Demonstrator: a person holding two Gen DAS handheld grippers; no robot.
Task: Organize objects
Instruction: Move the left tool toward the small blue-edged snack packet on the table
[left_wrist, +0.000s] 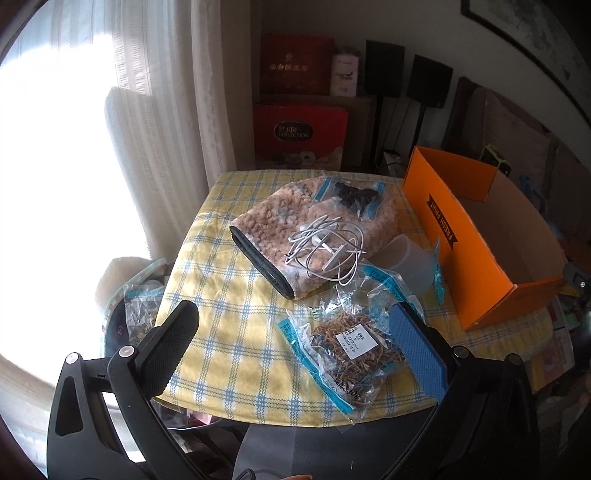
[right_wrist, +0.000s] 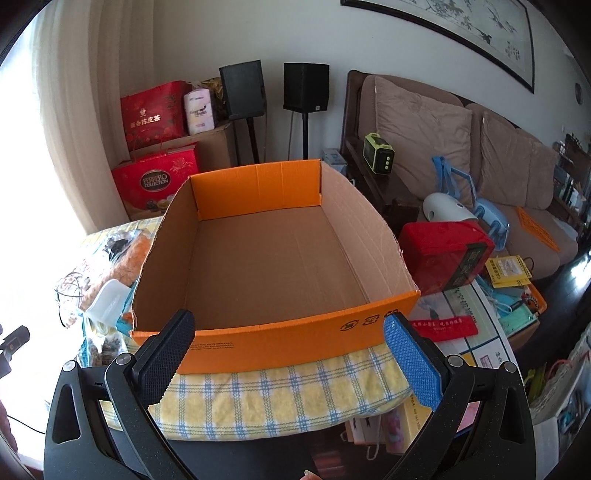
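An empty orange cardboard box (left_wrist: 476, 236) (right_wrist: 295, 332) stands on the right of the yellow checked tablecloth (left_wrist: 229, 314). Left of it lie a fuzzy tan pouch (left_wrist: 291, 221) with a white cable (left_wrist: 325, 247) and a bag of black items (left_wrist: 351, 195) on top, a clear plastic cup (left_wrist: 402, 258) (right_wrist: 107, 299), and a bag of dried brown strands (left_wrist: 351, 350). My left gripper (left_wrist: 295, 325) is open above the near table edge, the dried-strands bag between its fingers. My right gripper (right_wrist: 288, 332) is open, just in front of the box's near wall.
Red gift bags (right_wrist: 159, 177) and black speakers (right_wrist: 306, 85) stand behind the table. A sofa (right_wrist: 480, 147) and a cluttered side table with a red box (right_wrist: 443, 251) are to the right. Another bag (left_wrist: 140, 310) lies below the table's left edge.
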